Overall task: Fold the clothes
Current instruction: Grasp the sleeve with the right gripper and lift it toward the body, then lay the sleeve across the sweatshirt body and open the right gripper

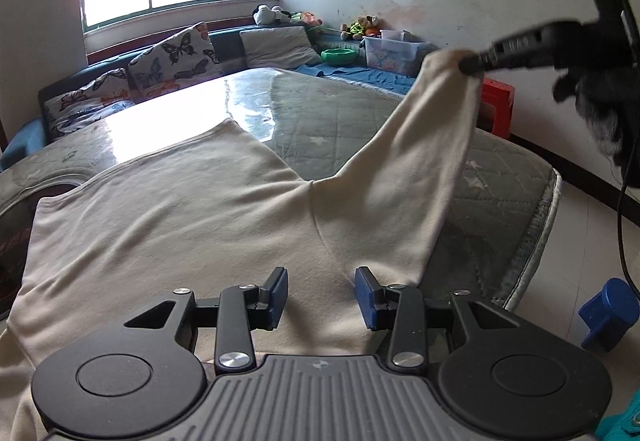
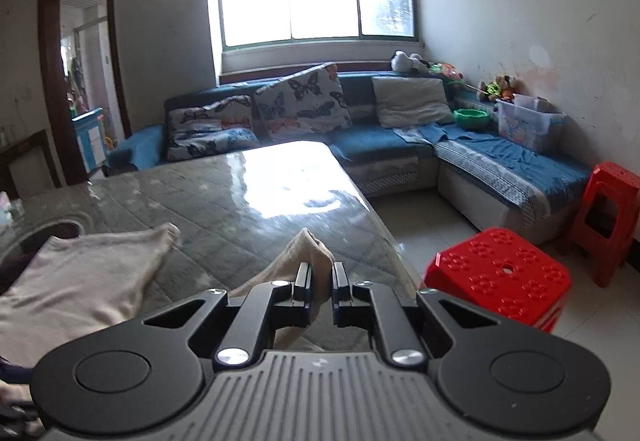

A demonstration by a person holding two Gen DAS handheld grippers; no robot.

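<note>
A cream long-sleeved shirt lies spread on the quilted grey table. My left gripper is open, hovering just above the shirt's near part, with nothing between its blue pads. My right gripper is shut on the end of the shirt's right sleeve and holds it lifted above the table. In the left wrist view the right gripper pinches the sleeve cuff high at the right, the sleeve stretched up from the body. The shirt body lies at the left in the right wrist view.
A blue corner sofa with butterfly cushions runs behind the table. Two red plastic stools stand on the tiled floor right of the table. A clear storage box and a green bowl sit on the sofa. A blue object lies on the floor.
</note>
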